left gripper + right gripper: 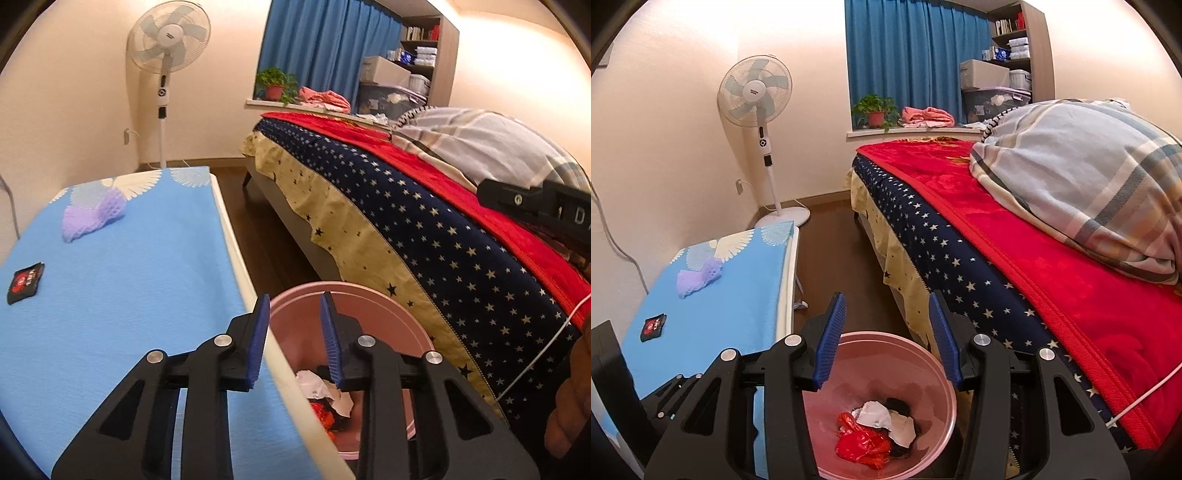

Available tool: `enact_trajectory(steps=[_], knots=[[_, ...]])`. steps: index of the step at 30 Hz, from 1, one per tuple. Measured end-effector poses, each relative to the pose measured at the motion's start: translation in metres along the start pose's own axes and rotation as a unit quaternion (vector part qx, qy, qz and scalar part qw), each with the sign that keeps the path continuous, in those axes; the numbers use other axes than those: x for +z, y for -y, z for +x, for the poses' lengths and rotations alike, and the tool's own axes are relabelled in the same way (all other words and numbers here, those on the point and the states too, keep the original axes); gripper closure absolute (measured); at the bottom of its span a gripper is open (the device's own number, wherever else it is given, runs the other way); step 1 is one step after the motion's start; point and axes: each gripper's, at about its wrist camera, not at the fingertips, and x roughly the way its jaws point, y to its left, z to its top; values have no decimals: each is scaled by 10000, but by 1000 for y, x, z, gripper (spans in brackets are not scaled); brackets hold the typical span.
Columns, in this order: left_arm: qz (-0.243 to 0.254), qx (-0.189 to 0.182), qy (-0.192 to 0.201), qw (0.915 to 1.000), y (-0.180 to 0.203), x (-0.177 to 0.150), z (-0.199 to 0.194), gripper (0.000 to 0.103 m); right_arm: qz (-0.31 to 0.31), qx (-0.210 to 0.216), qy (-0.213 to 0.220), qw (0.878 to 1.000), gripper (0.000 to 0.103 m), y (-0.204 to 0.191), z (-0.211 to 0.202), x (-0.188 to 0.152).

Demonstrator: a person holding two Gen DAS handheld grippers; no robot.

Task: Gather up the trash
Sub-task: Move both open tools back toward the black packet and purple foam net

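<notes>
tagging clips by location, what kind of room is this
Most likely a bedroom: a bed with a striped pillow, a standing fan in the corner, and a blue curtain.

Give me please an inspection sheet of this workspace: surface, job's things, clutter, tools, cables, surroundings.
Surface: low table with blue cloth, beside the bed.
Job's things: pink bin on the floor between table and bed, holding white paper and red plastic; black-red packet and purple mesh piece lie on the cloth.
Clutter: nothing seen beyond these.
Tools: left tool open, empty, above the table edge and bin; right tool open, empty, above the bin.
Cables: white cable over the bed edge; grey cable on the wall.
Surroundings: standing fan, blue curtain, potted plant, shelves.
</notes>
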Motion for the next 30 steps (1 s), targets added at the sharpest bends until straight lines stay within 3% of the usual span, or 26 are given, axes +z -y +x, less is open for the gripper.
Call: enact_trajectory(steps=[3, 7, 9, 22, 30], knots=[[-57, 110, 62, 9999, -9, 2, -3, 88, -6, 36, 55, 10000, 60, -5, 2, 1], [-161, 309, 169, 9993, -27, 5, -7, 93, -64, 225, 170, 9996, 86, -16, 4, 2], [-246, 453, 212, 9984, -38, 6, -10, 94, -51, 337, 201, 9992, 93, -21, 7, 2], [-858, 1488, 491, 9839, -123, 15, -29, 96, -162, 1180, 99, 9928, 93, -95, 46, -6], [-1443, 2198, 473, 9637, -195, 15, -35, 96, -246, 1721, -143, 9847, 93, -145, 76, -11]])
